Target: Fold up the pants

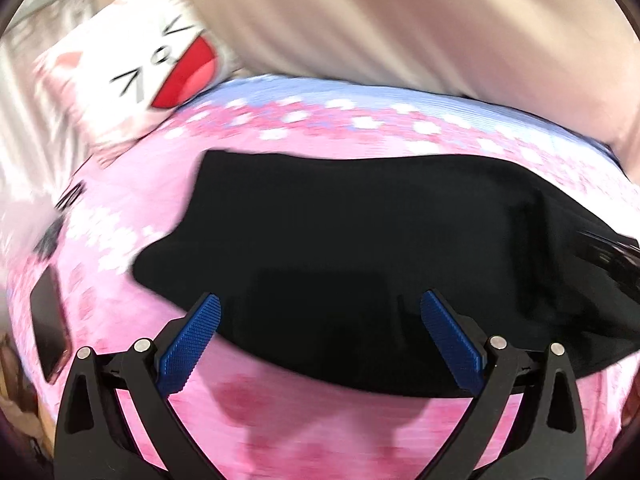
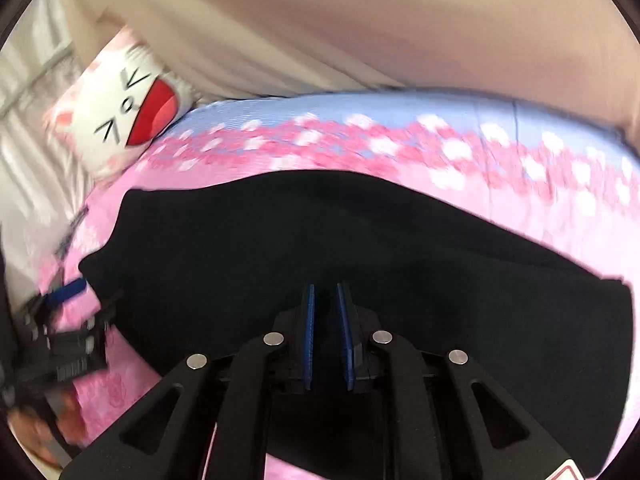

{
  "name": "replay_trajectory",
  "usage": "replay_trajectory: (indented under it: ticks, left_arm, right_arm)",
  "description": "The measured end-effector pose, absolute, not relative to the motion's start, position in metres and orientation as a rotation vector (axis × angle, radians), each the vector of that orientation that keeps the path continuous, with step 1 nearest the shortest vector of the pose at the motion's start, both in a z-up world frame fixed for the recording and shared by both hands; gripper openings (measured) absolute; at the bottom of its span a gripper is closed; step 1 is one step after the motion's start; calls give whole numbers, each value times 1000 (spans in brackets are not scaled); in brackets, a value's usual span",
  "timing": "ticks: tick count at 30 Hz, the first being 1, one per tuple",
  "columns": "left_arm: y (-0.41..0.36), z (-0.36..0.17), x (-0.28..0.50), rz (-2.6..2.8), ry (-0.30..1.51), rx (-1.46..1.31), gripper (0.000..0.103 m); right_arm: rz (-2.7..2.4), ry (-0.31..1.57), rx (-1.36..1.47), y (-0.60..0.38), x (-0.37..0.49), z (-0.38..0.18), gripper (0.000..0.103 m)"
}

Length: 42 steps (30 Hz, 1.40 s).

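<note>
The black pants point(image 1: 360, 240) lie spread on a pink flowered bedsheet point(image 1: 280, 420). My left gripper point(image 1: 320, 308) is open, its blue pads point(image 1: 192, 344) wide apart over the pants' near edge, holding nothing. In the right wrist view the pants point(image 2: 320, 232) fill the middle. My right gripper point(image 2: 325, 292) hovers over them with its blue pads point(image 2: 309, 332) nearly together, a narrow gap left between them; no cloth shows in the gap. The left gripper also shows at the left edge of the right wrist view point(image 2: 68, 320), blurred.
A white cat-face pillow point(image 1: 160, 64) lies at the far left of the bed, also in the right wrist view point(image 2: 128, 108). A beige curtain point(image 1: 400, 20) hangs behind the bed. A dark phone point(image 1: 50, 328) lies on the sheet at the left.
</note>
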<state>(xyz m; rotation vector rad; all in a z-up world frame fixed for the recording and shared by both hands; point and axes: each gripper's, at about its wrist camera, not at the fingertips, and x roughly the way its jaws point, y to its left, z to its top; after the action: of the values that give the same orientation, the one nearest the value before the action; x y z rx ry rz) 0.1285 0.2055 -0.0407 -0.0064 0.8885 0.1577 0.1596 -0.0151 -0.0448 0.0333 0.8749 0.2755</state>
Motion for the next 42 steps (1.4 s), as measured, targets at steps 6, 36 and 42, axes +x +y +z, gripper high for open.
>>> replay_trajectory:
  ticks: [6,36,42]
  left_arm:
    - [277,-56,127,245,937,-158,98]
    - [196,-36,113,176,940,-102,98]
    - [174,-40,111,175,962,-76,98]
  right_arm:
    - [178,849,7,-34,128,-46,38]
    - [-67,789,354,-236,28,-52,15]
    - [-179,793,397,-296,-7,-60,16]
